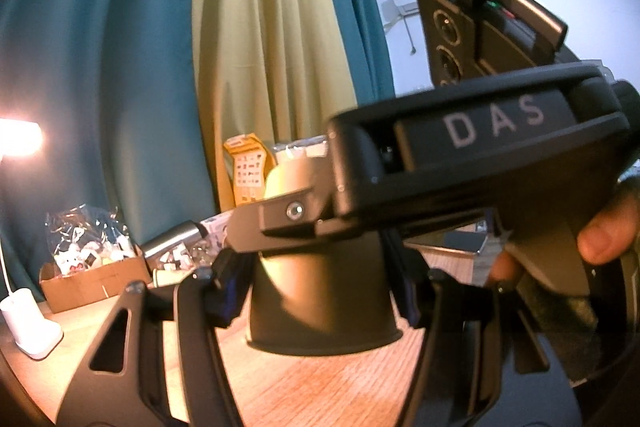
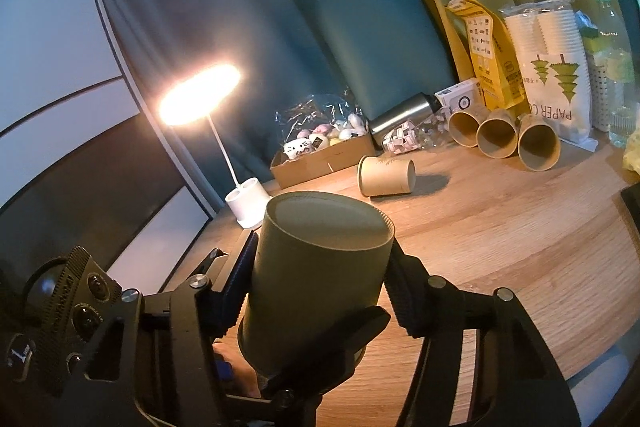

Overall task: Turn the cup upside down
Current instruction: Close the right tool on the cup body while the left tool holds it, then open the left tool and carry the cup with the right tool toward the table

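Observation:
A tan paper cup [image 2: 316, 267] is upside down, its base up and its rim down, just above the wooden table [image 2: 500, 227]. My right gripper [image 2: 320, 279] is shut on its sides. In the left wrist view the same cup [image 1: 320, 299] stands between my left gripper's fingers [image 1: 224, 291], and my left gripper [image 1: 320, 291] is shut on the cup too. The right gripper's body [image 1: 480, 163] fills the view above the cup. Another paper cup [image 2: 386, 175] lies on its side further back.
Three paper cups [image 2: 500, 135] lie on their sides at the back, before a paper cup pack [image 2: 552, 67]. A lit desk lamp [image 2: 200, 95] stands at the left edge. A cardboard tray of toys [image 2: 320, 151], a steel flask [image 2: 404, 115] and a yellow box [image 2: 488, 55] line the curtain.

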`<state>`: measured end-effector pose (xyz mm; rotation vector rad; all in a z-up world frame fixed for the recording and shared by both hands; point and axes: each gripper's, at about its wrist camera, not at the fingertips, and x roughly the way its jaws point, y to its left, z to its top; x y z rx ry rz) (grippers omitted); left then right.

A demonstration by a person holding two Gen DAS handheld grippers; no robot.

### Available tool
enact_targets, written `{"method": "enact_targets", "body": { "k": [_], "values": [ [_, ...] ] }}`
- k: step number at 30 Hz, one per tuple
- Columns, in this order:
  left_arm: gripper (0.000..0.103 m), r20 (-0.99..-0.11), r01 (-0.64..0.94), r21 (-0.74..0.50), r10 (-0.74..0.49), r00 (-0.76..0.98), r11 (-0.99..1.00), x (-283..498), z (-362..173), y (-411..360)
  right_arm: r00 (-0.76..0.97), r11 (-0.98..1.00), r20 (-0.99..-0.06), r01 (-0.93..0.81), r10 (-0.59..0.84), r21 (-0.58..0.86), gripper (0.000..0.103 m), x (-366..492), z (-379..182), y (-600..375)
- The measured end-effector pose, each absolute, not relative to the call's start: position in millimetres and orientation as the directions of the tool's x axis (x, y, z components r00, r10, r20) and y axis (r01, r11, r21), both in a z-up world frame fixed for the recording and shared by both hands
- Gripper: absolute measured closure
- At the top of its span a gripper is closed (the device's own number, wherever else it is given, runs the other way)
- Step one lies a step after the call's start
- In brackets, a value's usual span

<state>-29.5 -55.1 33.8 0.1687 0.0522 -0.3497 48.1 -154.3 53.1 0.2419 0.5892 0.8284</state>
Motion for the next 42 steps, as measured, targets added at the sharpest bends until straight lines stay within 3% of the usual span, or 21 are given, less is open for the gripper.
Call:
{"method": "enact_targets", "body": {
  "k": [13,14,15,17,29,36,42],
  "values": [
    [0.041,-0.122,0.354,0.142,-0.338,0.933,0.925,-25.8,35.0,-56.6,0.527,0.662,-0.402,-0.62,0.749,0.42,0.04,48.8,51.1,-155.6],
    [0.038,-0.135,0.358,0.132,-0.341,0.93,0.924,-22.7,34.7,-55.4,0.528,0.664,-0.404,-0.62,0.747,0.418,0.04,48.5,50.7,-155.6],
    [0.027,-0.152,0.366,0.121,-0.347,0.925,0.923,-21.3,34.1,-54.8,0.532,0.669,-0.406,-0.617,0.743,0.415,0.041,49.1,50.1,-156.1],
    [0.021,-0.161,0.368,0.109,-0.349,0.923,0.923,-22.0,33.3,-52.5,0.536,0.673,-0.407,-0.614,0.74,0.413,0.041,50.4,49.3,-154.9],
    [0.021,-0.219,0.33,0.117,-0.3,0.928,0.937,-25.9,28.1,-35.7,0.667,0.775,-0.397,-0.572,0.63,0.268,0.04,51.9,61.4,-151.7],
    [0.021,-0.279,0.277,0.056,-0.252,0.927,0.959,-15.3,22.4,-9.6,0.724,0.816,-0.376,-0.522,0.578,0.249,0.041,62.1,60.3,-163.0],
    [0.021,-0.275,0.248,0.073,-0.22,0.936,0.966,-15.5,20.9,-7.9,0.761,0.854,-0.388,-0.479,0.52,0.204,0.041,70.2,47.3,-164.5]
  ]
}}
